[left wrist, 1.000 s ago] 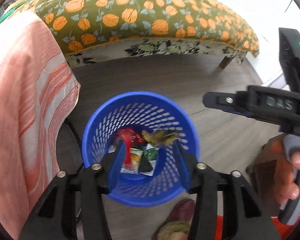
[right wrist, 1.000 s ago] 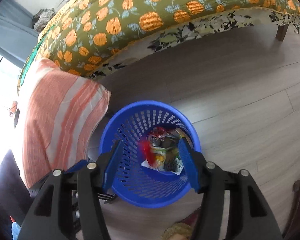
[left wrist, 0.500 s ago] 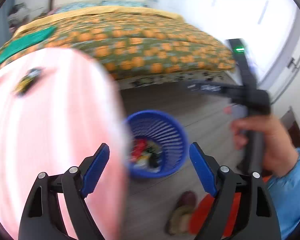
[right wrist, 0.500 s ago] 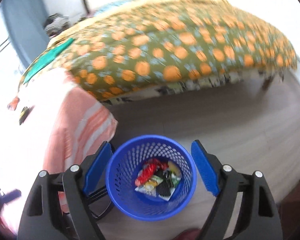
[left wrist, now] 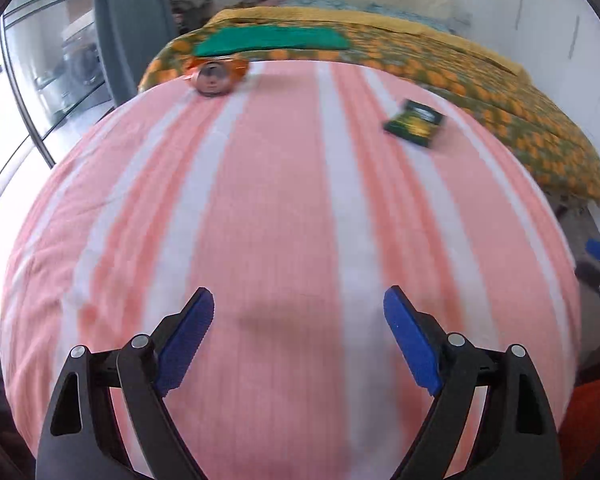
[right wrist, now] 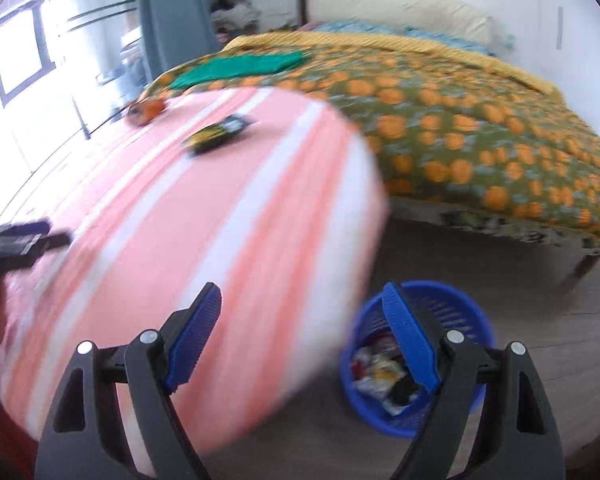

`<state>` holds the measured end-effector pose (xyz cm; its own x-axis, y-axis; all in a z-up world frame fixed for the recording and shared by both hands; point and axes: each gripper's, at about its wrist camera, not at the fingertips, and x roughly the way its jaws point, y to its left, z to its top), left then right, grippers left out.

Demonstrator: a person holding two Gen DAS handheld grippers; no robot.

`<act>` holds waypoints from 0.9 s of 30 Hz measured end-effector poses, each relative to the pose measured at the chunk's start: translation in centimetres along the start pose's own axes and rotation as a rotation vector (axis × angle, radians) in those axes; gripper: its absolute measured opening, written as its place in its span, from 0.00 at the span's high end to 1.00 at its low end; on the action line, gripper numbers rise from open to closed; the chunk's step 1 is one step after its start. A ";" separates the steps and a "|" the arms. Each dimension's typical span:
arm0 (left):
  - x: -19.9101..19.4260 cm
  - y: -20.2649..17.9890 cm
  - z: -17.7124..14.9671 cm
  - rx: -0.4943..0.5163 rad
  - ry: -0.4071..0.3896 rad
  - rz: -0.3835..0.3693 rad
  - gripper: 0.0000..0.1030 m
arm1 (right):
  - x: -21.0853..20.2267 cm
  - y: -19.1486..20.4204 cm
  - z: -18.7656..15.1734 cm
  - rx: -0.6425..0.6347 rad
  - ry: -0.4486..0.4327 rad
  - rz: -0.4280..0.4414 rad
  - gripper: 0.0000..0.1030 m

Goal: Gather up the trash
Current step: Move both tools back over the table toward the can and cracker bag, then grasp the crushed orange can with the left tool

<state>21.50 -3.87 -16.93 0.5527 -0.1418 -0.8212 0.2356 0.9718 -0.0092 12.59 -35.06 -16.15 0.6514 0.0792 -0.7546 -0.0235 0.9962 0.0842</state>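
- Hovering over the pink-striped cloth (left wrist: 284, 208), left gripper (left wrist: 298, 336) has its jaws opening wide, nothing between them.
- Orange can (left wrist: 216, 74) lies on its side at the cloth's far edge, well ahead and left of the left gripper; dark green packet (left wrist: 414, 122) lies far ahead to its right.
- Right gripper (right wrist: 300, 340) stands spread and empty, straddling the cloth's edge.
- Blue basket (right wrist: 460, 308) sits on the floor behind its right finger (right wrist: 410, 340), wrappers inside.
- Both views blurred.
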 end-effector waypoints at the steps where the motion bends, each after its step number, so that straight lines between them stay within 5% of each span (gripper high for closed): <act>1: 0.6 1.0 0.5 -0.003 0.004 0.011 0.16 | 0.4 0.9 0.1 -0.001 0.018 0.013 0.22; 5: 2.3 3.8 2.3 -0.013 0.007 0.079 0.16 | 2.0 3.2 1.6 0.028 0.076 0.043 0.22; 13: 2.9 4.8 2.3 -0.055 0.010 0.072 0.06 | 7.6 7.0 6.9 0.143 0.178 0.092 0.24; 25: 3.0 4.8 2.2 -0.059 0.012 0.066 0.05 | 17.1 12.7 15.8 0.150 0.109 -0.076 0.25; 27: 3.0 4.8 2.3 -0.059 0.012 0.064 0.04 | 17.3 12.9 15.8 0.101 0.096 -0.130 0.41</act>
<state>26.09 -0.05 -18.14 0.5554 -0.0771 -0.8280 0.1522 0.9883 0.0101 35.56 -21.44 -17.80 0.5681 -0.0422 -0.8219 0.1359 0.9898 0.0431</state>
